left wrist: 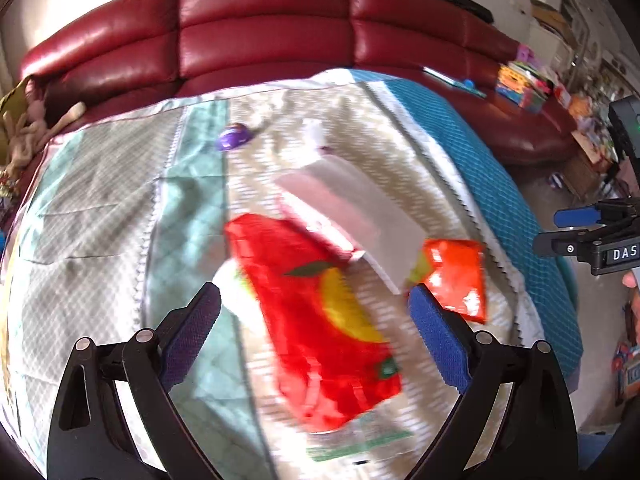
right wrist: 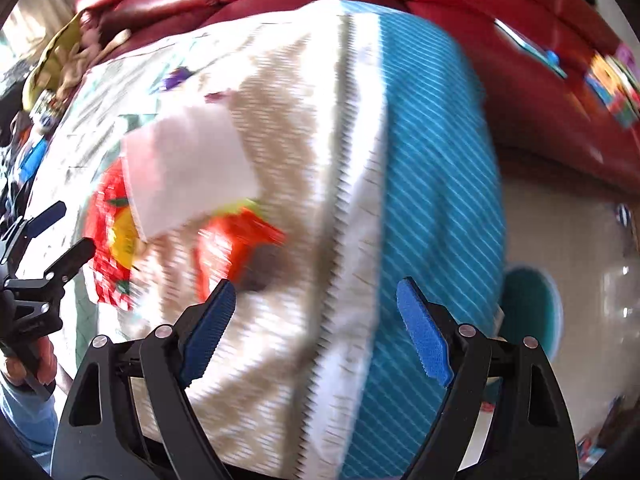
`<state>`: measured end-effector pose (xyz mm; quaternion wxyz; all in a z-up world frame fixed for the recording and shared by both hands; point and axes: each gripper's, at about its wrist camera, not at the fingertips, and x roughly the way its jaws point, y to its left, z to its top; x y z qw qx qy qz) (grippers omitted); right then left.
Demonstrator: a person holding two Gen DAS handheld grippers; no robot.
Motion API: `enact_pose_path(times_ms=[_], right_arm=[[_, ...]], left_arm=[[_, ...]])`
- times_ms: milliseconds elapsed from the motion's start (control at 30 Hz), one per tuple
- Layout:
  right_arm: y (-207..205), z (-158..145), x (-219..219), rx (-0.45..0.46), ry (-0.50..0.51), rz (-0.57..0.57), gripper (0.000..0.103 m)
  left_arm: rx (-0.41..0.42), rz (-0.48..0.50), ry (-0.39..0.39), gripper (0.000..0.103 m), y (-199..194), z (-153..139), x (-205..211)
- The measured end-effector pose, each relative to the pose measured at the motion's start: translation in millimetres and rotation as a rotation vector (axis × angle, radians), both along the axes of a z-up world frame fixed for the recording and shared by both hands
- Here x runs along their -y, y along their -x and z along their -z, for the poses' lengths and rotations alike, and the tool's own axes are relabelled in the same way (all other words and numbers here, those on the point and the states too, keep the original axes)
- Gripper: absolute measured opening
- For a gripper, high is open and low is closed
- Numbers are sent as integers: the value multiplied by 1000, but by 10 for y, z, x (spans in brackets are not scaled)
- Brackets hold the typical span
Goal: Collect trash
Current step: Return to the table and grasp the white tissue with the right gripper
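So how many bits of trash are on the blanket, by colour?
Red: 1, the big wrapper
Orange: 1, the small wrapper
White: 1, the packet
Purple: 1, the small piece
Total: 4

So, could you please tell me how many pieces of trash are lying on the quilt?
4: large red wrapper centre, white wrapper overlapping it, small orange wrapper right, purple wrapper far side. More may be hidden.

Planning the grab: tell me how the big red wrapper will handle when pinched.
The big red wrapper lies flat and thin on the quilt, so it is probably floppy and light. Its surface looks glossy, so it may slip.
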<state>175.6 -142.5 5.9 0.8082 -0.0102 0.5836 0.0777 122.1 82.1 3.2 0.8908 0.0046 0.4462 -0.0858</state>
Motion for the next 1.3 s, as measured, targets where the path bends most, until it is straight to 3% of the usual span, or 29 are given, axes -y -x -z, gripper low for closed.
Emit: enact_pose_path(times_ms=[233, 467, 700, 867, 1033, 1300], right_arm=[[-326, 18, -763, -20, -5, -118, 79], [-670, 248, -1279, -69, -5, -179, 79], [-969, 472, -1300, -96, -18, -168, 79], [-1066, 663, -1193, -160, -105, -133, 78], [-1055, 638, -1095, -166, -145, -143, 56], [-976, 501, -827, -142, -134, -131, 38]], left_arm=[[-22, -85, 33, 95, -52, 118, -581], [-53, -111, 56, 95, -103, 236, -817], [-74, -95, 46, 95, -238, 312, -812], [-87, -85, 44, 95, -378, 374, -759], [-85, -77, 49, 95, -479, 374, -678], [-67, -55, 47, 95, -577, 263, -453]])
